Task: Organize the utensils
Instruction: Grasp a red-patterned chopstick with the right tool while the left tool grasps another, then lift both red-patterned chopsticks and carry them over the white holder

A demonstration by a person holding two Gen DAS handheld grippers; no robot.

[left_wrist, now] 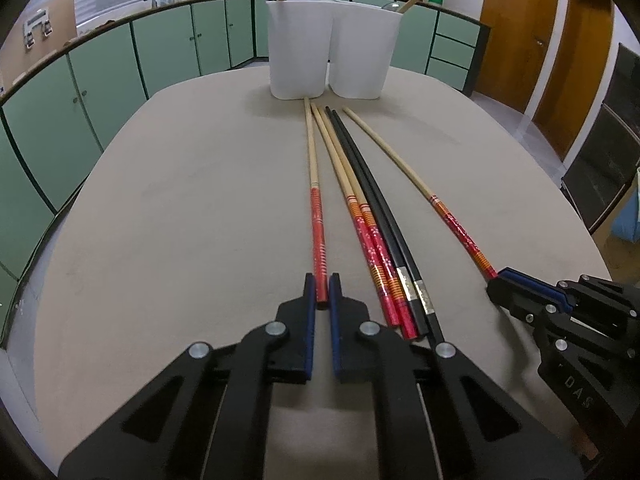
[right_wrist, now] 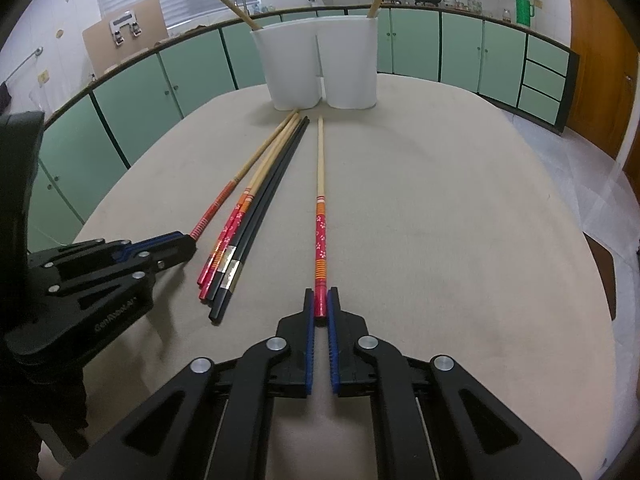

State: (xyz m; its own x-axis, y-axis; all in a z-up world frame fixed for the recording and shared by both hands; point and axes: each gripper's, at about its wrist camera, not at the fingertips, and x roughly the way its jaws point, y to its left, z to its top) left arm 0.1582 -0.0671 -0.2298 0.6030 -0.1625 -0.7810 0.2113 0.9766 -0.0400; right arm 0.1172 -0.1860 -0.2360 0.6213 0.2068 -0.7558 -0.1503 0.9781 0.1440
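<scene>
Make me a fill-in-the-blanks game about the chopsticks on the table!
Each gripper is closed on ____ chopstick.
Between the two gripped ones lie two red chopsticks and two ____ ones.
The holders at the table's far end are colored ____.
Each holder already has ____ chopstick sticking out.

Missing words: one; black; white; one

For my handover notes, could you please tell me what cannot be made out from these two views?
- Contents of the two white containers: both views, opaque walls hide them.
- Handle end of the black chopsticks: left wrist view, behind the left gripper.
- Firmness of the right gripper's hold on its chopstick: jaws cover the contact.
</scene>
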